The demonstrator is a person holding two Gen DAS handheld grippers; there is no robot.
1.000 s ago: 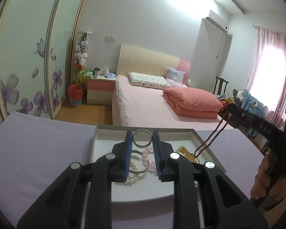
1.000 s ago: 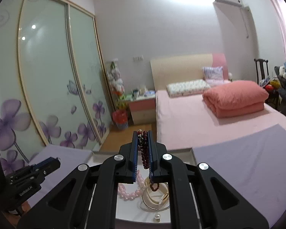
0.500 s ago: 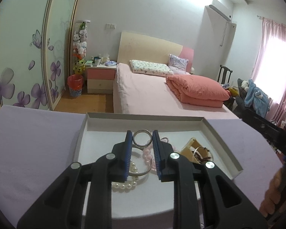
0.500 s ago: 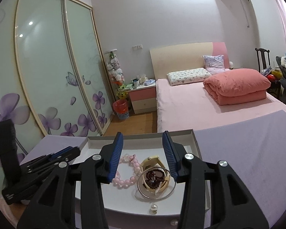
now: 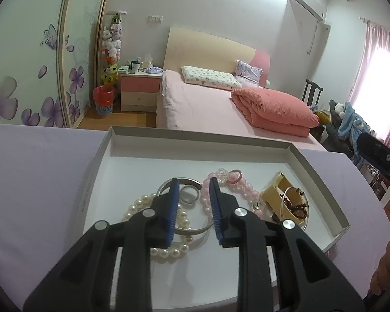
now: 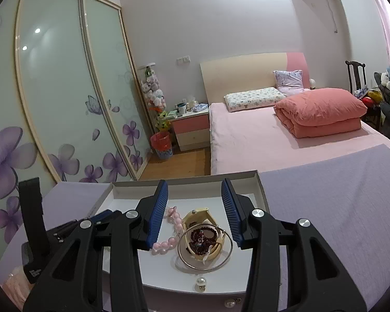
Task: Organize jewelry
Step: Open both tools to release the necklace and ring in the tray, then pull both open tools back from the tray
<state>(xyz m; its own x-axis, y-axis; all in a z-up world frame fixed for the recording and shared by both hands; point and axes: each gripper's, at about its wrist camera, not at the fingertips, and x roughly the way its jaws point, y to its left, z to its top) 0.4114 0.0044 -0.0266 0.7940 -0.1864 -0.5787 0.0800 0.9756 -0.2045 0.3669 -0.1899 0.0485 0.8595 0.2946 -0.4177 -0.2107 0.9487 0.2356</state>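
Observation:
A shallow white tray (image 5: pixel 98 171) lies on the lilac table and holds jewelry. My left gripper (image 5: pixel 193 186) is low over it with the small silver ring (image 5: pixel 189 195) between its parted blue pads, lying among a pearl strand (image 5: pixel 143 202), a silver bangle (image 5: pixel 192 230) and pink beads (image 5: pixel 243 186). The dark red bead bracelet (image 6: pixel 202 239) lies on a cream bangle inside a thin silver hoop (image 6: pixel 205 266). My right gripper (image 6: pixel 195 200) hangs open and empty above it. The tray's far wall (image 6: pixel 184 183) also shows in the right wrist view.
Two loose pearl earrings lie near the tray's near edge: one inside the tray (image 6: pixel 201 282), one on the cloth in front (image 6: pixel 231 304). The lilac cloth (image 5: pixel 39 171) spreads on both sides. A pink bed (image 6: pixel 273 135) and a sliding wardrobe (image 6: pixel 52 91) stand beyond.
My right gripper opened and dropped the dark red bracelet onto the cream bangle. My left gripper lowered the silver ring into the tray and its pads parted.

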